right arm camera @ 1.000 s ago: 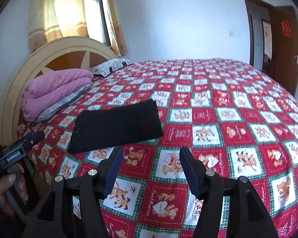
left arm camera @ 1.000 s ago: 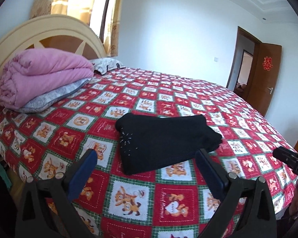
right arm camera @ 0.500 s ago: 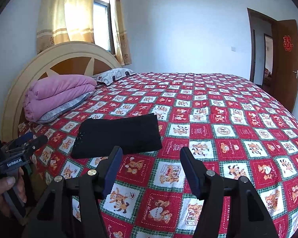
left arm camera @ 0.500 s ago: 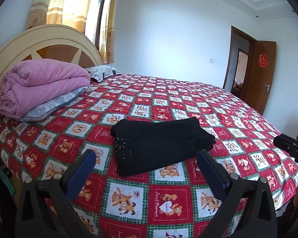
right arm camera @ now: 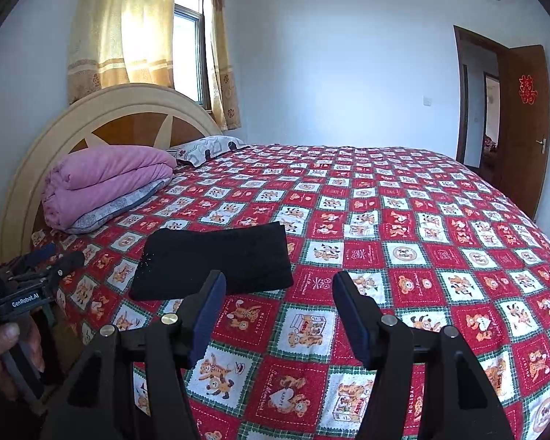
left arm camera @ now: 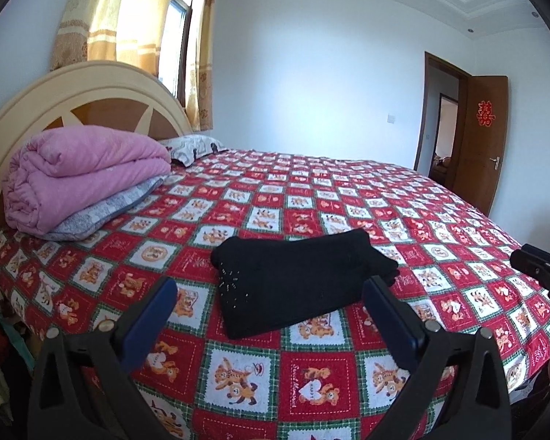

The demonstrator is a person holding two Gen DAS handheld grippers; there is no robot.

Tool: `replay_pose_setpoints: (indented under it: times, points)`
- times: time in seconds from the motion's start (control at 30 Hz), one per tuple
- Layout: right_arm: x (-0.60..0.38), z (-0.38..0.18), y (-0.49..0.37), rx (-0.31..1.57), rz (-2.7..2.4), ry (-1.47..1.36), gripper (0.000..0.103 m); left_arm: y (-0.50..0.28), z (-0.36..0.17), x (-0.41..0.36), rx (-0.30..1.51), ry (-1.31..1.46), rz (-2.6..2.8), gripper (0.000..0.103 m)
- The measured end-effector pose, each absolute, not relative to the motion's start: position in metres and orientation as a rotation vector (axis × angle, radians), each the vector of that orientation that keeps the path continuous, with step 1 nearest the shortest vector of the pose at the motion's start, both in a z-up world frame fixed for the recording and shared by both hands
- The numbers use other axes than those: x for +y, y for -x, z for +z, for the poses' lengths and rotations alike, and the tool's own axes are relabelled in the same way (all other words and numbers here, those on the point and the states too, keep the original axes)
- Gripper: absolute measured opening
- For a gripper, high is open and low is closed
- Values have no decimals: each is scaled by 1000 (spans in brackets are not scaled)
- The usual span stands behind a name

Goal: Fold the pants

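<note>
Left wrist, left gripper (left arm camera: 269, 302) raised (jaws apart)

Home bedroom: bed (left arm camera: 348, 198) w/ patterned cover, arched headboard (left arm camera: 73, 95), folded quilt (left arm camera: 84, 176), curtained window (right arm camera: 187, 55), wooden door (right arm camera: 524, 128).

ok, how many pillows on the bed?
2. A grey pillow lies under the pink quilt by the headboard; a patterned pillow lies beyond it. More may be hidden.
</note>
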State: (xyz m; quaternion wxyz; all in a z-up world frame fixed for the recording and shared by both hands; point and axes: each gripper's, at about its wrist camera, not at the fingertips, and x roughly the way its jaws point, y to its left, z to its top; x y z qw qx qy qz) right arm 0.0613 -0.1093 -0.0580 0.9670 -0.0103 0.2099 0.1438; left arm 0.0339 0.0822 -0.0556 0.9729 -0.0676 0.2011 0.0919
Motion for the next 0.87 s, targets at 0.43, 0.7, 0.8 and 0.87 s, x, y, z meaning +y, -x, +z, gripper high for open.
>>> replay_pose_setpoints:
  times: [0.43, 0.7, 0.8, 0.87]
  points:
    - [-106, -58, -60, 420, 282, 40, 62, -38, -54, 78, 408, 145, 175, 103]
    - [-105, -61, -62, 430, 282, 47, 62, -38, -61, 82, 415, 163, 184, 103]
    - [-103, -63, -62, 432, 284, 51, 62, -37, -61, 82, 409, 153, 180, 103]
    - [-103, -63, -63, 434, 284, 52, 62, -38, -61, 81, 408, 157, 171, 103]
